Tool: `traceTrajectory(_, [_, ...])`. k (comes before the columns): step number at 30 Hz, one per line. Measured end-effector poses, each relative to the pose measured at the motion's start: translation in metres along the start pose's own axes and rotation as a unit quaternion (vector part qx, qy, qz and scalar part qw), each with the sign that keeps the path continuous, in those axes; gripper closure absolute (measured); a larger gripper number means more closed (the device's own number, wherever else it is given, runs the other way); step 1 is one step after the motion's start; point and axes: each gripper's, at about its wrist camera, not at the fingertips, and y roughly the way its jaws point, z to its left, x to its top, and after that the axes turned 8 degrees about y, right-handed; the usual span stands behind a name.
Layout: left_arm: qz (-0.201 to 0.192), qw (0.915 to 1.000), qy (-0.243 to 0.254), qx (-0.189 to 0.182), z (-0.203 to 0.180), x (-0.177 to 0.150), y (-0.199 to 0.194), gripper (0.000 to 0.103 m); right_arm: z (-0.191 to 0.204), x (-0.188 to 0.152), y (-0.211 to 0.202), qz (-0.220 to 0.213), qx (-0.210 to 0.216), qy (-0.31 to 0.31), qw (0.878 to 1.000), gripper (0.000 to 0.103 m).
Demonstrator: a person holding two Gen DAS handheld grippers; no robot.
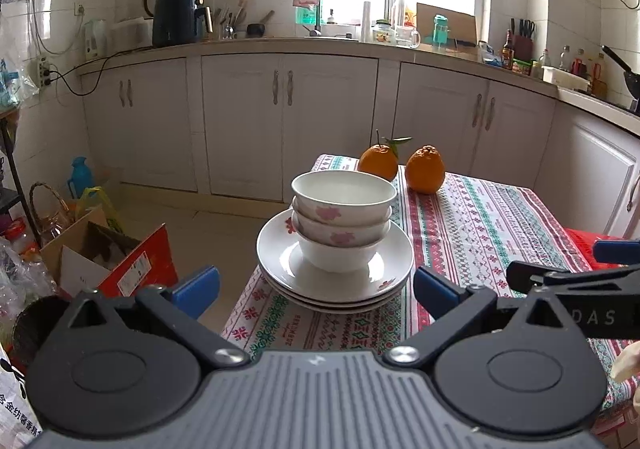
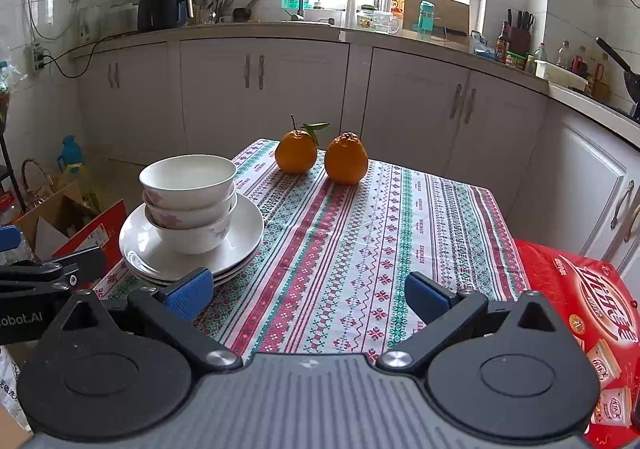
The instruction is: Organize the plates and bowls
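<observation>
Bowls, three of them nested, sit on a pile of plates straight ahead of the left gripper, whose blue-padded fingers are spread wide with nothing between them; the pile lies beyond the fingertips, centred in the gap and not touching either pad. It rests at the near left corner of a table covered with a patterned cloth, and two oranges stand farther off, past the pile and toward the right finger. The right gripper shows at the right edge, beyond the right finger. In the right wrist view, the right gripper is likewise spread apart and holds nothing, with only bare cloth between its fingers. The bowls and plates lie ahead of the left finger, the plates' near rim just past its blue pad. The oranges stand well ahead, roughly in line with the gap, and a red box lies outside the right finger.
</observation>
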Motion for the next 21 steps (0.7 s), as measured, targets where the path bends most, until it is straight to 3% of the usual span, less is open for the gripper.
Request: traceTrajectory(21, [0.001,1.0,0.001,0.004,-0.0028,0.0017,-0.0031,0.001,0.0002,0.0004,-0.0039,-0.009,-0.009,0.001,1.0,0.0])
